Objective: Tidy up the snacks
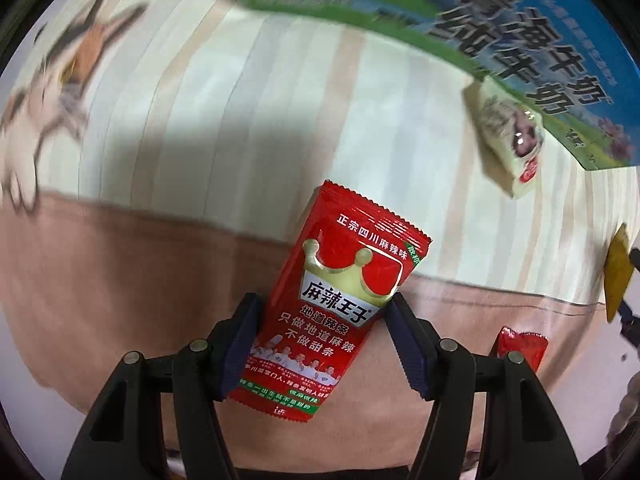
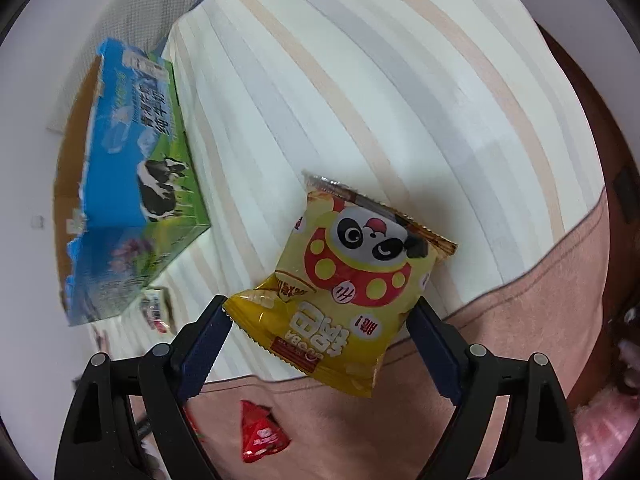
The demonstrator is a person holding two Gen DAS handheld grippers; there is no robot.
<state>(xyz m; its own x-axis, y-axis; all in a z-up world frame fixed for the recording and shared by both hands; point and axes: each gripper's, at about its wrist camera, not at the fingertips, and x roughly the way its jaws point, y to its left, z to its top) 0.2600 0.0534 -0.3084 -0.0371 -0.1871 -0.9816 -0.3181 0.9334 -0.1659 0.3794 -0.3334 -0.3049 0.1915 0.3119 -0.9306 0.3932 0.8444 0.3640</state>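
Note:
My left gripper (image 1: 322, 312) is shut on a red spicy-strip packet (image 1: 328, 304) and holds it above the bed. My right gripper (image 2: 320, 316) is shut on a yellow panda snack bag (image 2: 348, 280), also held above the bed. A blue and green milk carton box (image 2: 136, 184) with its top torn open stands on the striped blanket to the left; it also shows in the left wrist view (image 1: 532, 48). A white wrapped snack (image 1: 508, 136) lies beside the box. A small red packet (image 2: 262, 434) lies on the pink blanket; one shows in the left wrist view (image 1: 520, 350).
The striped blanket (image 2: 380, 80) covers the bed, with a pink blanket (image 2: 520, 320) at its near edge. A cat print (image 1: 52, 92) shows at far left. The yellow bag's edge (image 1: 618, 272) shows at the right in the left view.

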